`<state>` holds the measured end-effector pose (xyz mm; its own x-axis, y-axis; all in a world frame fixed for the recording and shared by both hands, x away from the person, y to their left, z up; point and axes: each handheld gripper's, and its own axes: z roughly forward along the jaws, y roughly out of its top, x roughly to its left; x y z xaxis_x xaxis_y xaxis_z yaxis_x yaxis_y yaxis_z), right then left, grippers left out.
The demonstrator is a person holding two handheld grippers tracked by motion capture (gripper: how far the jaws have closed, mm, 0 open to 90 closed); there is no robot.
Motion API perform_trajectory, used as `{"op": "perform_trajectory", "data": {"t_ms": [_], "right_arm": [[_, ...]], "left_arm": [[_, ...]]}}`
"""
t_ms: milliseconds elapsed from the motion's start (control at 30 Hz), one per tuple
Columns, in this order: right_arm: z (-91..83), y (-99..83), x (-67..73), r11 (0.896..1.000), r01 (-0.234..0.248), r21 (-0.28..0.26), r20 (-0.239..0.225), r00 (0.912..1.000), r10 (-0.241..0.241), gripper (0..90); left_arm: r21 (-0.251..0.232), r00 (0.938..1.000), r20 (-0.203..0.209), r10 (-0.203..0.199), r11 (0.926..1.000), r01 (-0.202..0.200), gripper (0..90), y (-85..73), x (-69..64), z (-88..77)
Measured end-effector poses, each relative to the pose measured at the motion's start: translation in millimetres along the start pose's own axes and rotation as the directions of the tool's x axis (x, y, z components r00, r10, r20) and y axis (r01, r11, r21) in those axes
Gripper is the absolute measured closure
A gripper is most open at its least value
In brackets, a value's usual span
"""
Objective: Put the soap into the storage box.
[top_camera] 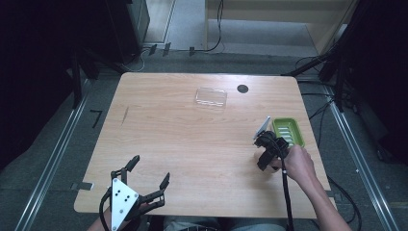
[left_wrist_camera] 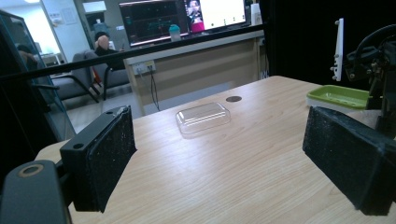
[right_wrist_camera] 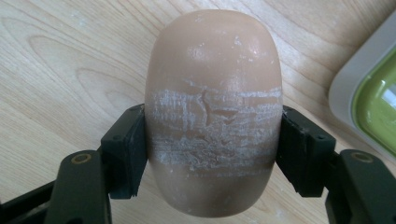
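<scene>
The right claw (right_wrist_camera: 212,154) pinches a tan soap bar (right_wrist_camera: 212,107) across its short axis; the green soap dish (right_wrist_camera: 373,98) lies just right. The left claw (top_camera: 146,175) is spread, empty.

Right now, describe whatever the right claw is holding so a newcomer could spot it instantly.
Start at the light wooden table, then go to its right edge, where the green rectangular plastic soap dish sits. Just beside the dish, the right claw is clamped on a tan, rounded oval soap bar. Whitish scuff marks band its middle; nothing else here is tan and egg-shaped.
</scene>
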<state>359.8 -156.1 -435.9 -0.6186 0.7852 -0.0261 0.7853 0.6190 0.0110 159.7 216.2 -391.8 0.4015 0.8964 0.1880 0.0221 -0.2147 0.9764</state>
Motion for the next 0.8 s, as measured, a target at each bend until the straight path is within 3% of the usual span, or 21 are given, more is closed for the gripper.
{"op": "perform_trajectory", "data": {"t_ms": [800], "right_arm": [[-1.8,-27.1,-27.6,0.997,-0.068,0.021,0.0,0.9977,0.068,33.4]], "left_arm": [[0.004,1.0,0.002,0.0,1.0,0.0,9.9,0.1,0.0,0.8]]}}
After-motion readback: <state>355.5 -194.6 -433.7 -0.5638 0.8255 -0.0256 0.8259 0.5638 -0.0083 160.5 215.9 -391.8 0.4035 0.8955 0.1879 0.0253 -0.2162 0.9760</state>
